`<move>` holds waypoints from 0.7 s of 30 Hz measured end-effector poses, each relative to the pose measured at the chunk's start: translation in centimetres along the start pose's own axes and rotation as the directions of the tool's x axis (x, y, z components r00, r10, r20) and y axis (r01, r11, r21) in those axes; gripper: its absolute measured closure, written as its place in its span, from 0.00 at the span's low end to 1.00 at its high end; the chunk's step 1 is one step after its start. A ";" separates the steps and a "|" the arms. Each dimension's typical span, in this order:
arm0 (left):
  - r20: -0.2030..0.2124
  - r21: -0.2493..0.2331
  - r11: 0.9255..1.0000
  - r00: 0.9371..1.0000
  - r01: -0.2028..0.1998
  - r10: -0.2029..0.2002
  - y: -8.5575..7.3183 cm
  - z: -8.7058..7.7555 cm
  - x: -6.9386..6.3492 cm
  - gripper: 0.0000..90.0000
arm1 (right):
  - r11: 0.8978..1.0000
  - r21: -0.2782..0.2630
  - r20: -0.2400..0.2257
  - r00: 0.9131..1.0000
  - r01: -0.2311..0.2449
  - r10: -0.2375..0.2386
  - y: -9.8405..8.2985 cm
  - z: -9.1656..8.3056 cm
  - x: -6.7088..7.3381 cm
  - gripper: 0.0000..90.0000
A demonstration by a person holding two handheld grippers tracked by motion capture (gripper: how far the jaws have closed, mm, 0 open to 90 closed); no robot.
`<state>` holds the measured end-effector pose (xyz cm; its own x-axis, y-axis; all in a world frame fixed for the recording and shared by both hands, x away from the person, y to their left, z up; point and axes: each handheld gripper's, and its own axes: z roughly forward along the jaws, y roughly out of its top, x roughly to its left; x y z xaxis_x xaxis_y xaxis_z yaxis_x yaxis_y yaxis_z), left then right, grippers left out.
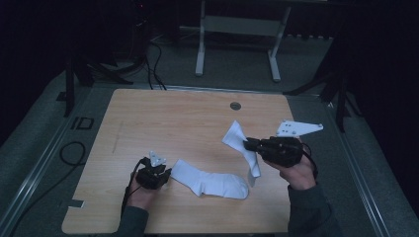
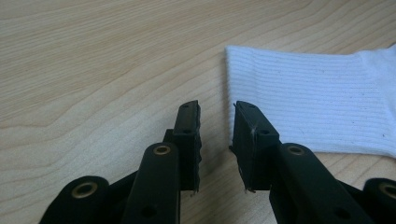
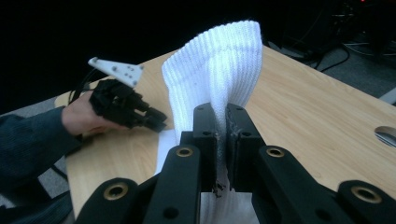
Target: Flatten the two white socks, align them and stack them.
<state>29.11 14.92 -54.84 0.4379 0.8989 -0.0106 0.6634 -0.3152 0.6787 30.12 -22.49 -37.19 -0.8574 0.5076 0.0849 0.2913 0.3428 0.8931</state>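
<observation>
— Nearest the high camera: two dark sleeves and two hands at the near edge of the pale wooden table. Two black two-jaw grippers, one per hand.

— Socks?

— Two, white ribbed cotton. One flat sock lying near centre, cuff toward the left. One lifted sock to the right, hanging off the table.

— Left gripper?

— Low at near left, jaws narrowly parted with nothing between, tips just beside the flat sock's cuff.

— Right gripper?

— Raised at the right, jaws pinched tight on the lifted sock, cloth bunched between the pads.

— Anything else?

— One round grey grommet at the far edge.
</observation>
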 end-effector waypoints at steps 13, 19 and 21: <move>0.001 0.002 1.000 1.000 -0.007 0.007 0.0 0.1 -0.1 0.79 | 0.999 0.020 -0.052 0.998 0.034 -0.033 -0.3 1.1 1.9 0.93; 0.001 -0.001 1.000 1.000 -0.002 0.002 0.0 0.1 -0.1 0.79 | 0.997 0.070 -0.059 0.998 0.029 -0.025 -1.4 3.6 2.2 0.92; 0.000 -0.001 1.000 1.000 -0.003 0.003 0.0 0.0 -0.1 0.79 | 0.996 0.089 -0.066 0.998 0.026 -0.020 -1.9 4.8 2.4 0.92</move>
<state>29.11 14.84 -54.83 0.4400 0.8980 -0.0084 0.6615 -0.3177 0.6793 29.59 -18.09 -40.80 -0.8890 0.4478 0.0960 0.3060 0.4249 0.8519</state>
